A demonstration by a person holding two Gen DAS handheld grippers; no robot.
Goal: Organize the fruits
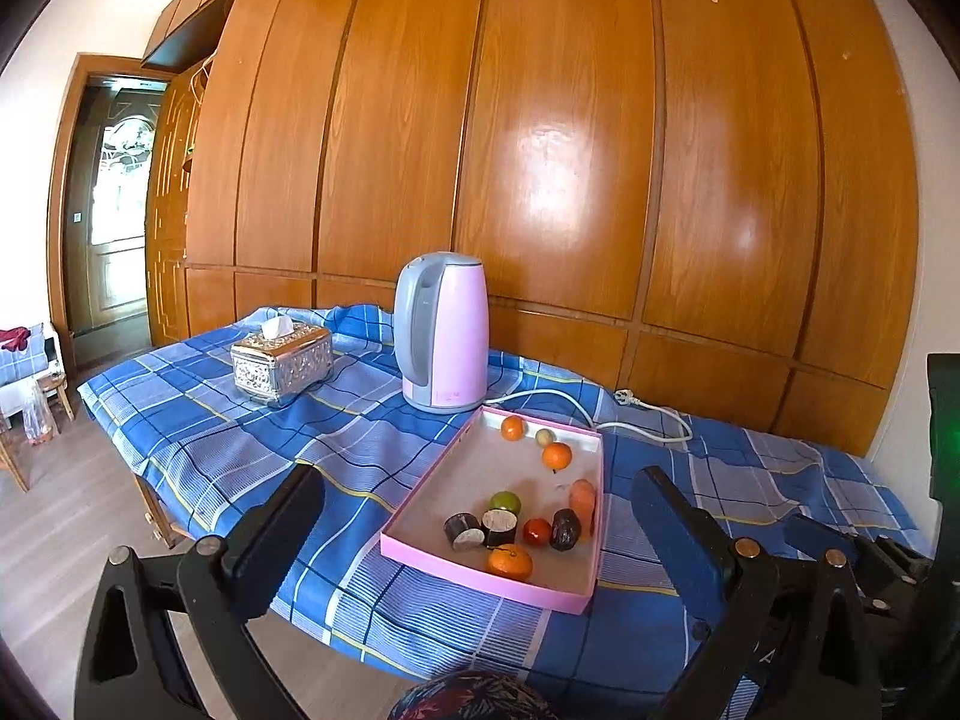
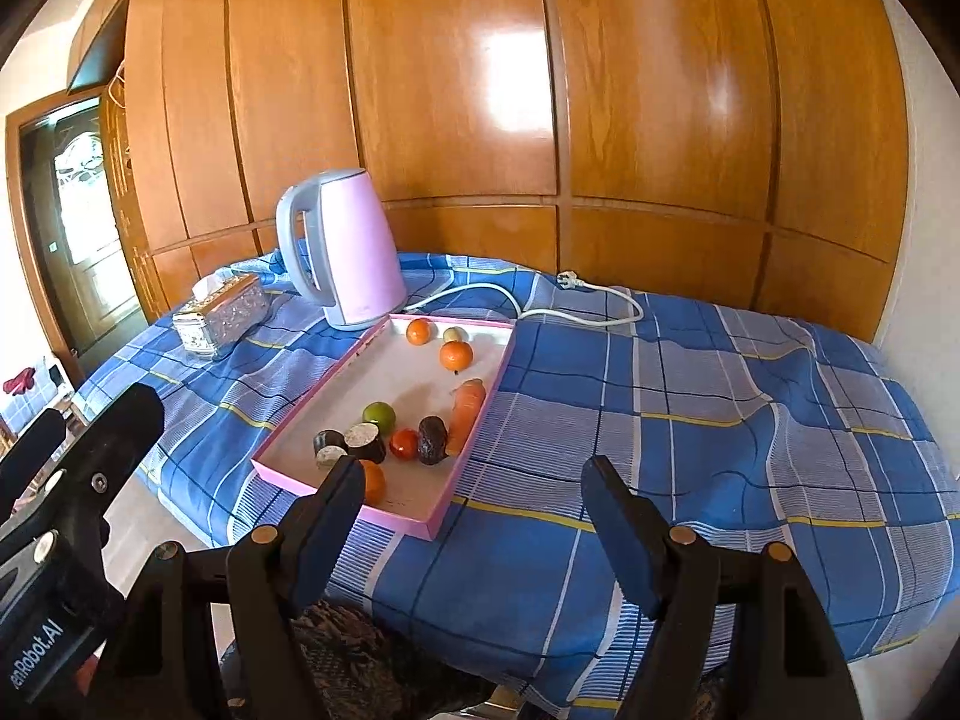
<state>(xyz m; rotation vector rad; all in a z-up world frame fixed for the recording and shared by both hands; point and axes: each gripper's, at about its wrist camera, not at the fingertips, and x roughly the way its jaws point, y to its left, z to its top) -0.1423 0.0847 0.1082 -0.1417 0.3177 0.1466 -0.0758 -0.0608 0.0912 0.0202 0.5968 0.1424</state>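
Fruits [image 1: 516, 531] all lie inside the pink tray [image 1: 420, 495] on the checked-cloth counter [image 2: 660, 420], some at the far end by the kettle [image 1: 444, 330] and a tighter cluster at the near end, which fits either a sorting under way or one finished. Both the left gripper [image 1: 480, 516] and the right gripper [image 2: 474, 498] hover short of the tray with jaws wide apart, holding nothing. Any pick would do best coming down over a single round fruit, clear of its neighbours and the tray wall.

Checked table [image 2: 720, 420] bears kettle [image 2: 354, 252], tissue box [image 2: 222, 315], tray [image 2: 474, 420].
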